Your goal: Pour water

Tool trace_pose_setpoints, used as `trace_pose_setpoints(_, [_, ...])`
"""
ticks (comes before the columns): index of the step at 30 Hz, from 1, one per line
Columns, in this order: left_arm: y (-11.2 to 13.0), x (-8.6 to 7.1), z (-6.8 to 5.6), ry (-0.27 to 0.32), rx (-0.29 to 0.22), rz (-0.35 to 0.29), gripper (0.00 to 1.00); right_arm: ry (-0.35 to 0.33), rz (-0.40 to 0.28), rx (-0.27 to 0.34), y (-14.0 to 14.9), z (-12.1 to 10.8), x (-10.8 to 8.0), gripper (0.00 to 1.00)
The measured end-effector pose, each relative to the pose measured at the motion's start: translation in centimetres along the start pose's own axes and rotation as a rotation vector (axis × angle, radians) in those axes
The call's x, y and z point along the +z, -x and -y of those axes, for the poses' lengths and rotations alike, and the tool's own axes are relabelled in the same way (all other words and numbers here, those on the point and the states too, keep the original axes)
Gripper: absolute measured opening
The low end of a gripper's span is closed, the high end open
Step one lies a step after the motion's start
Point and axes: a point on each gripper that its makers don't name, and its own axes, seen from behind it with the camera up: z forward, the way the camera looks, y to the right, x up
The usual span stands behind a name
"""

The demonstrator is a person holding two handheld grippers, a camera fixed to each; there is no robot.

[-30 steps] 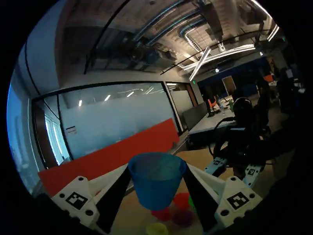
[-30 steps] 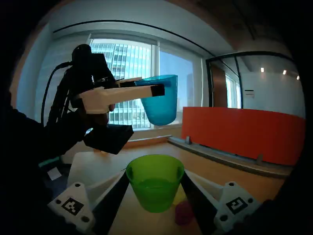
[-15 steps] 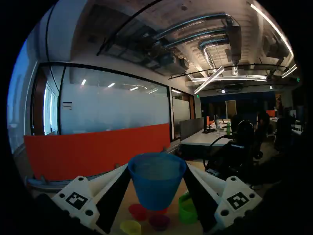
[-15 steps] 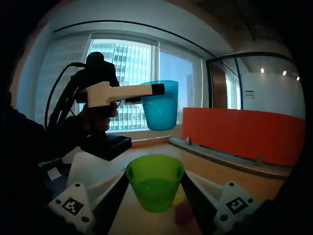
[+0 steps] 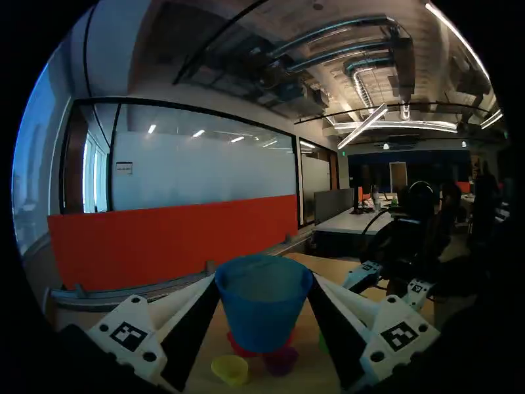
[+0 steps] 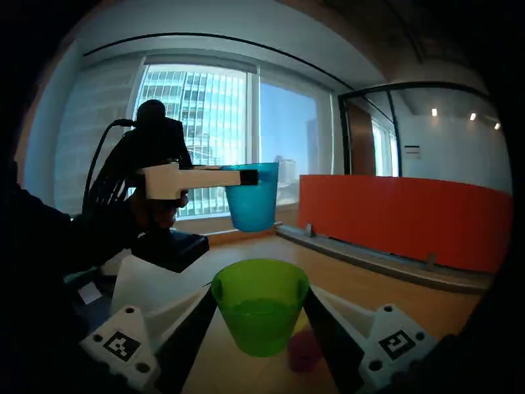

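Translucent blue plastic cup (image 5: 262,315) has been tipped back upright and lowered, clamped in the left gripper (image 5: 264,281). Translucent green plastic cup (image 6: 260,322), clamped in the right gripper (image 6: 260,289), is seen part-filled, so pouring's probably done.

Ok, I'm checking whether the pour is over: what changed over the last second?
The left gripper levelled the blue cup from its tilt and brought it lower. Both grips stayed as they were: the left gripper shut on the blue cup, the right gripper shut on the green cup, whose water level looks unchanged.
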Motion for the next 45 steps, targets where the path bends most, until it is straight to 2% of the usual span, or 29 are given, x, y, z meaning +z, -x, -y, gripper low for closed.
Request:
trace_pose_setpoints(9, [4.1, -1.1, 1.6, -0.040, -0.050, 0.051, 0.88, 0.048, 0.030, 0.026, 1.0, -2.4, -1.9, 0.90])
trace_pose_setpoints(15, [6.1, -1.3, 1.9, -0.043, -0.066, 0.082, 0.88, 0.069, 0.043, 0.029, 1.4, -3.5, -3.1, 0.90])
trace_pose_setpoints(22, [7.7, -1.3, 1.7, -0.031, -0.048, 0.117, 0.89, 0.090, 0.059, 0.033, 1.9, -4.7, -4.1, 0.90])
trace_pose_setpoints(29, [10.2, -1.2, 1.8, -0.032, -0.017, 0.179, 0.89, 0.085, 0.078, 0.045, 2.6, -4.9, -4.7, 0.90])
trace_pose_setpoints(33, [11.5, -1.2, 1.4, -0.014, -0.019, 0.215, 0.89, 0.085, 0.094, 0.047, 3.1, -5.2, -4.9, 0.90])
trace_pose_setpoints(41, [13.7, -1.2, 1.8, -0.007, -0.004, 0.283, 0.89, 0.069, 0.140, 0.051, 4.5, -5.4, -5.1, 0.91])
trace_pose_setpoints(45, [15.2, -1.3, 1.5, 0.004, 0.005, 0.324, 0.89, 0.063, 0.172, 0.050, 5.5, -5.6, -5.1, 0.91])
